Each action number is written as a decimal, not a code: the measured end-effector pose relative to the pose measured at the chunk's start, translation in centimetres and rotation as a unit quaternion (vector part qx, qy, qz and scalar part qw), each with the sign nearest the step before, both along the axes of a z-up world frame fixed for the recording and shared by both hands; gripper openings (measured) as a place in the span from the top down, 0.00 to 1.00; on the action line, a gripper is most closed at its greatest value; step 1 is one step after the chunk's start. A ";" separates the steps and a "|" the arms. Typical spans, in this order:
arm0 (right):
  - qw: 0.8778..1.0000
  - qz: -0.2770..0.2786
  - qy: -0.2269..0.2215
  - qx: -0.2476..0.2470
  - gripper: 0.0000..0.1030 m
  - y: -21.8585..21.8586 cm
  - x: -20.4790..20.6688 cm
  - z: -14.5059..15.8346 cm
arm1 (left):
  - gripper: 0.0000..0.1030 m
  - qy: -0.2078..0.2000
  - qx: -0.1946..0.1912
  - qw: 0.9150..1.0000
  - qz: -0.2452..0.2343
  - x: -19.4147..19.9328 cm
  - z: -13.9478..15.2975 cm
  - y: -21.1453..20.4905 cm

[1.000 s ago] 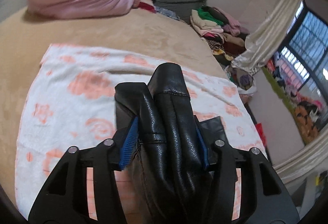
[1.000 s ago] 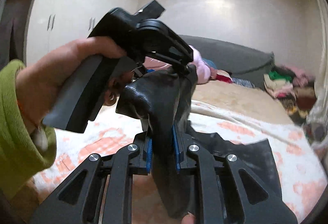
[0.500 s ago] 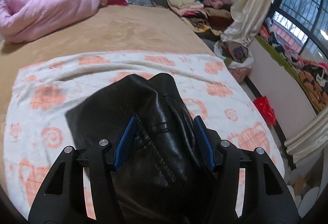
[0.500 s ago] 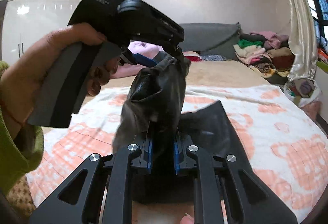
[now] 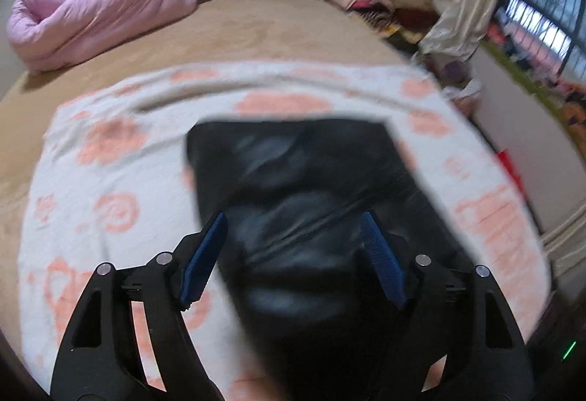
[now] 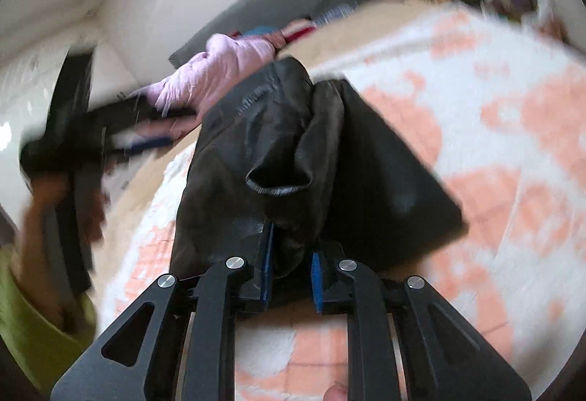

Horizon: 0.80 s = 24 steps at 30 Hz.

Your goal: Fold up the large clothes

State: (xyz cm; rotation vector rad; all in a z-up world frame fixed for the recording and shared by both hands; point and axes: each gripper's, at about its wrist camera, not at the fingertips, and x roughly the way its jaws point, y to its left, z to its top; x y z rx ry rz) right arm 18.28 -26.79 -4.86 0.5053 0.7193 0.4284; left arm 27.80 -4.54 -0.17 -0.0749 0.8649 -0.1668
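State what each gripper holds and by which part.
The right gripper pinches a bunched fold of the black leather garment. The left gripper is open, holding nothing; the garment lies between its fingers.

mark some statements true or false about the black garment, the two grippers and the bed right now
1. The right gripper is shut on the black leather garment. True.
2. The left gripper is clamped on the garment. False: its jaws stand wide open.
3. The garment lies on bare wood. False: it is on a white blanket with orange flowers.
4. A pink quilt sits at the far end of the bed. True.
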 end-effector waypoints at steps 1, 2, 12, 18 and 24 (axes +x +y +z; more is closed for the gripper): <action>1.000 -0.001 0.014 0.014 0.77 0.0 0.1 -0.4 | 0.35 0.018 0.006 1.000 -0.001 0.0 -1.5 0.4; 0.999 -0.003 0.028 0.024 0.72 -0.2 0.3 -0.7 | 0.35 0.032 0.007 0.999 -0.005 0.0 -2.5 0.5; 0.997 0.042 0.069 -0.003 0.06 1.4 7.2 4.1 | 0.34 0.041 -0.021 0.999 0.010 -0.4 -4.4 1.7; 0.994 0.099 0.014 -0.050 0.76 3.7 9.4 6.5 | 0.32 0.034 -0.046 0.998 0.011 -0.7 -3.4 2.1; 0.997 0.077 -0.014 -0.012 0.76 -1.1 9.3 5.8 | 0.26 0.023 -0.075 0.997 0.009 -1.9 -2.5 2.4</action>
